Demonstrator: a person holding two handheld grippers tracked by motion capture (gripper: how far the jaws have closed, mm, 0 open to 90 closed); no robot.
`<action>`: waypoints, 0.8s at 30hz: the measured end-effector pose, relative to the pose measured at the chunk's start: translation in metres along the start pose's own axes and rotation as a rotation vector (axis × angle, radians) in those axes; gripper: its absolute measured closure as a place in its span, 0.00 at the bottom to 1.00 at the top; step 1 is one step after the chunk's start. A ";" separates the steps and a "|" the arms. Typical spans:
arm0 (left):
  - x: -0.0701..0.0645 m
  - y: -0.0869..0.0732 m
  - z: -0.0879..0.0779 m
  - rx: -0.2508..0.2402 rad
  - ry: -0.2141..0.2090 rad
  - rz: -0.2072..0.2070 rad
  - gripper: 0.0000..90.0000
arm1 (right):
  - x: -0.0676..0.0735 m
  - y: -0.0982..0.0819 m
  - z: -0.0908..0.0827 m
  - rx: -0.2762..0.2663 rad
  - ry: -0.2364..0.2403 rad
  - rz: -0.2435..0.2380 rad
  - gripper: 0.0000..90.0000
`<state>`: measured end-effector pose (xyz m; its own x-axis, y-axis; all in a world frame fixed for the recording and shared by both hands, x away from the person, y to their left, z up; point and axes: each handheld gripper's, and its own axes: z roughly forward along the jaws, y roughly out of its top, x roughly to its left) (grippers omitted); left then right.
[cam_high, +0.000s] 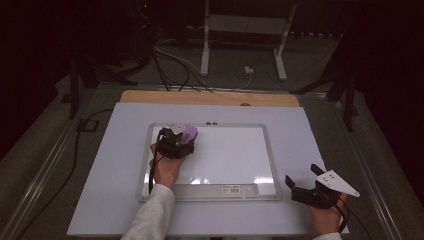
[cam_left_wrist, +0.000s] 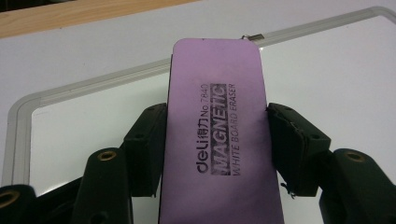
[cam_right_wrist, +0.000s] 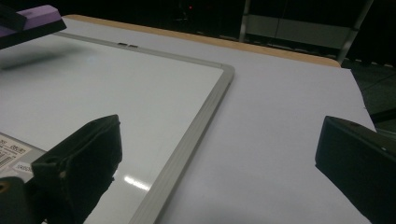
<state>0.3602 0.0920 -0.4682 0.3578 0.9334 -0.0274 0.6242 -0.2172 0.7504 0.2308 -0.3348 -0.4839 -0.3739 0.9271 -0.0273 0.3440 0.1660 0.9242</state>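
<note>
One hand-held gripper (cam_left_wrist: 215, 140) clamps the purple eraser (cam_left_wrist: 217, 135) over the whiteboard (cam_high: 270, 150); the other (cam_right_wrist: 219, 158) gapes empty.

Your worktop (cam_high: 100, 200) is a pale, lavender-white sheet with a wooden strip (cam_high: 210, 98) along its far edge. A metal-framed whiteboard (cam_high: 230, 155) lies flat on it, left of centre, with a small label on its near frame.

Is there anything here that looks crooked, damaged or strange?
Nothing stands out. The whiteboard lies flat and square on the table, its surface looks clean, and the left gripper holds the purple eraser straight between its jaws.
</note>
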 end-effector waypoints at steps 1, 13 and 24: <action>0.000 0.000 -0.001 0.000 -0.001 0.002 0.47 | 0.000 0.000 0.000 0.000 0.000 0.001 0.01; 0.005 -0.010 -0.014 -0.002 -0.008 0.010 0.47 | 0.000 0.000 0.000 -0.001 0.001 0.002 0.01; 0.014 -0.028 -0.029 0.010 -0.006 0.011 0.47 | 0.001 0.000 0.000 0.001 0.003 0.000 0.01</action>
<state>0.3277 0.1196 -0.4700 0.3687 0.9293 -0.0234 0.6269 -0.2300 0.7443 0.2307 -0.3341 -0.4842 -0.3763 0.9261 -0.0263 0.3452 0.1665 0.9237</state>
